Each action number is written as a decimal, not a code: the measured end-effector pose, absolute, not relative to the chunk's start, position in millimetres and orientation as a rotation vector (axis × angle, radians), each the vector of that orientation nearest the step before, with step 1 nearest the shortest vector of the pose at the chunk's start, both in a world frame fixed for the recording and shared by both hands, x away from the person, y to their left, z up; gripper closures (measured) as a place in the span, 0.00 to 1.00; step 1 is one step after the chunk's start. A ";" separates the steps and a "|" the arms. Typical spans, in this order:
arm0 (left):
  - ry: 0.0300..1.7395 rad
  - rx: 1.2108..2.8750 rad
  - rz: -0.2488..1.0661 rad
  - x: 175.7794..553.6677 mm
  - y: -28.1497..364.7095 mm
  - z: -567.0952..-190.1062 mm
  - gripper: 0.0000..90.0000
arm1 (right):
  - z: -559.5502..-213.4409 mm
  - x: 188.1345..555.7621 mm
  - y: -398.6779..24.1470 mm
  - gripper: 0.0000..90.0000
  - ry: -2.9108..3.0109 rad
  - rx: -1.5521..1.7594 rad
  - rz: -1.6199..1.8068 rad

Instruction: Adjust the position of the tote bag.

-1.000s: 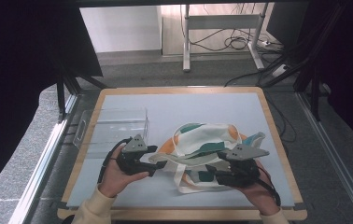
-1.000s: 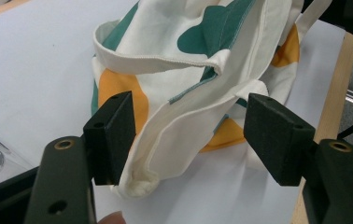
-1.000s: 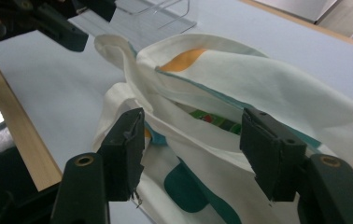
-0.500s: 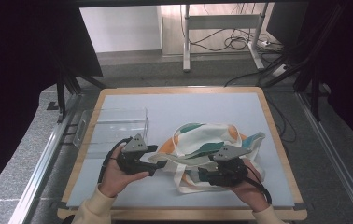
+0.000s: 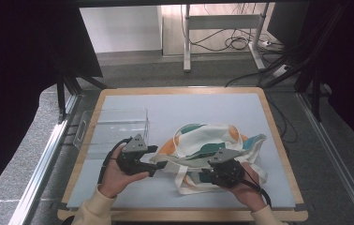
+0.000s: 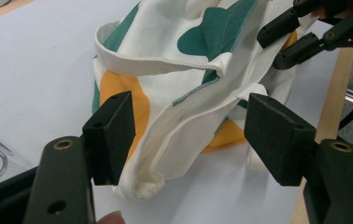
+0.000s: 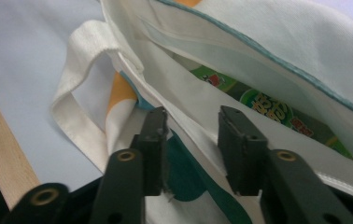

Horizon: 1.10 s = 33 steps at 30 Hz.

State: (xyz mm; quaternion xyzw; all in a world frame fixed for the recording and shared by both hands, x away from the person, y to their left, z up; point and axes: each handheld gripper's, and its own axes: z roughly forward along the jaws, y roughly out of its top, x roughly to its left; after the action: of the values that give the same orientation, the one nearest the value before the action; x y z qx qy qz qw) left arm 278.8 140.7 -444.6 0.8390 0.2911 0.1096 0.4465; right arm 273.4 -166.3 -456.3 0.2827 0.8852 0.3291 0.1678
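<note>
Two grippers were working one tote bag (image 5: 212, 150) on the bench (image 5: 189, 108), which had a pale blue top and a wooden rim. Biggest thing on it was that bag, cream canvas with green and orange patches, lying crumpled right of centre and toward the near edge. To its left sat a clear plastic tray (image 5: 112, 129), up against the bench's left side, near the bag but not touching it.

Inside the bag's open mouth you could make out a green packet (image 7: 268, 109) with printed lettering, tucked under the upper layer of cloth; I couldn't read what it was.

The left gripper (image 5: 158, 165) sat at the bag's left end. In the left gripper view its fingers (image 6: 111, 135) stood wide apart with a fold of cream fabric and a bit of strap lying between them, pads not pressing on anything, so open.

The right gripper (image 5: 202, 176) was at the near edge of the bag, by the opening. Its jaws had just been closing, and in the right gripper view the fingers (image 7: 237, 149) were fairly narrow with the cream edge band of the bag running between them. A gap still showed next to the cloth, so not clamped on it yet as far as I could see. A looped cream handle (image 7: 79, 84) lay flat on the bench just beside that gripper.
</note>
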 end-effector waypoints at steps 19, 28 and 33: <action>0.717 2.084 0.281 277.3 139.2 -443.9 0.37 | -459.6 277.2 -173.1 0.94 2.535 0.818 0.941; 0.702 2.069 0.283 277.9 134.7 -438.1 0.38 | -460.0 276.1 -174.4 0.94 2.542 0.825 0.955; 0.701 2.070 0.292 277.2 133.4 -436.0 0.38 | -460.7 274.7 -175.0 0.94 2.543 0.828 0.960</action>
State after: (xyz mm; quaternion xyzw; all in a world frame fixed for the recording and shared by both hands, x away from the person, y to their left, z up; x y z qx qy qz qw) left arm 277.2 133.4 -436.0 0.8377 0.2836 0.1182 0.4514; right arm 274.7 -175.0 -460.7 0.2882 0.8849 0.3341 0.1494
